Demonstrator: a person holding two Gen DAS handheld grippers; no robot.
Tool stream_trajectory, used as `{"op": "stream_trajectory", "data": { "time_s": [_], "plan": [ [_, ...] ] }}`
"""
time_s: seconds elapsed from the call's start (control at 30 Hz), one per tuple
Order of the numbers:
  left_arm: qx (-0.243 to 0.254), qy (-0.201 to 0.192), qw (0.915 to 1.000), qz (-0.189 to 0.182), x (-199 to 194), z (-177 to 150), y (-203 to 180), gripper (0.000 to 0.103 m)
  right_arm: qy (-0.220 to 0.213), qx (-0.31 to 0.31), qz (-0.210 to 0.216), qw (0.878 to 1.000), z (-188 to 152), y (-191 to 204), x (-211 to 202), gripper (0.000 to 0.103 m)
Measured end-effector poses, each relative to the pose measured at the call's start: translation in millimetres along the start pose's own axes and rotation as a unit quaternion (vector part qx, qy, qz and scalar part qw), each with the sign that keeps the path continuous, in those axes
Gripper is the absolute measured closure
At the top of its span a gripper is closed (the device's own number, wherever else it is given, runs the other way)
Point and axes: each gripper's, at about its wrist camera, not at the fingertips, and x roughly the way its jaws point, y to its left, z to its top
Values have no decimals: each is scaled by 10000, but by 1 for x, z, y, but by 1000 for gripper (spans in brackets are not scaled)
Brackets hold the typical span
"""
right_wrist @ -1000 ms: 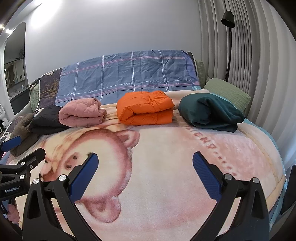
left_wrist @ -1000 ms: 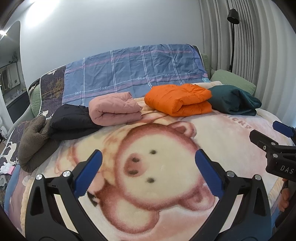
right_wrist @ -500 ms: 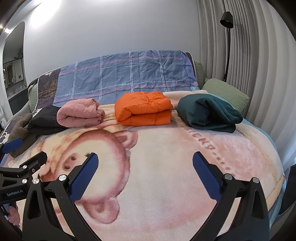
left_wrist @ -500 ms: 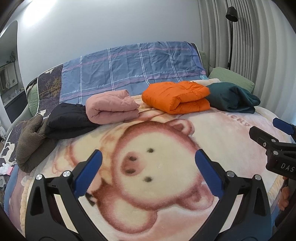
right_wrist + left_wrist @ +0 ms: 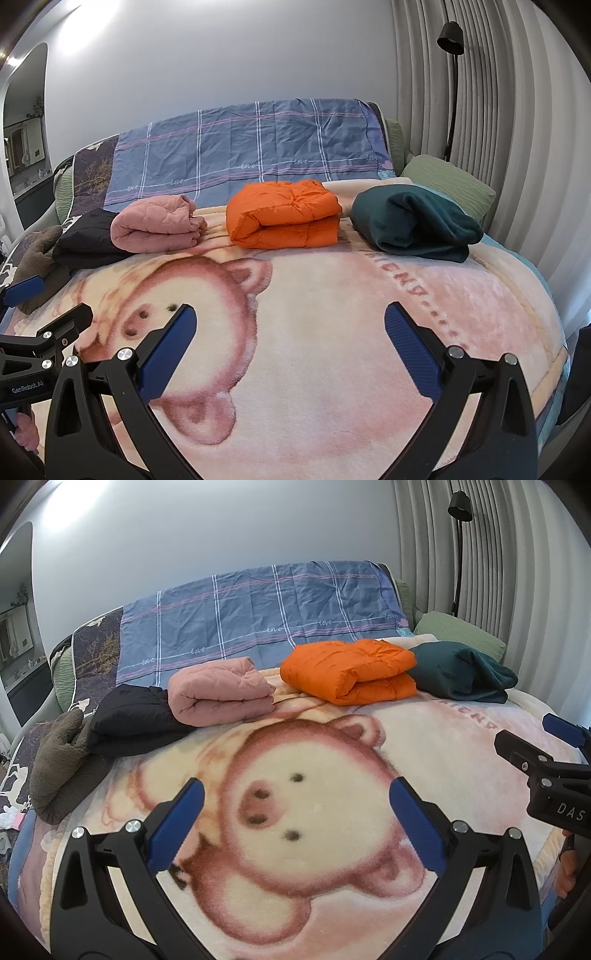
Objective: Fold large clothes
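Several folded clothes lie in a row at the far side of the bed: a brown fleece (image 5: 55,760), a black jacket (image 5: 129,720), a pink quilted jacket (image 5: 218,692), an orange puffer jacket (image 5: 351,670) and a dark green garment (image 5: 461,672). They also show in the right wrist view: pink (image 5: 155,229), orange (image 5: 284,214), green (image 5: 413,221). My left gripper (image 5: 295,827) is open and empty above the bear blanket (image 5: 314,760). My right gripper (image 5: 288,350) is open and empty over the blanket, to the right of the left one.
A blue plaid sheet (image 5: 258,620) covers the headboard. A green pillow (image 5: 447,182) lies at the back right. A black floor lamp (image 5: 450,74) stands by the grey curtain (image 5: 517,147). The bed edge falls off at the right.
Both grippers have tilted slightly, so the clothes sit a little higher in view. Nothing was grasped or moved.
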Motion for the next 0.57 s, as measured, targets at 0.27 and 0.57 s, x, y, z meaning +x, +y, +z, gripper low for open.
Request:
{"op": "stream_trajectory", "data": {
  "time_s": [0.27,0.57],
  "plan": [
    [3,-1,10000,12,1,-1,0,2,-7,20,-28,10000,-1,-2,0,1],
    [10,5,10000,25,2,-1,-1,2,27,30,-41,10000,-2,-3,1,1]
  ]
}}
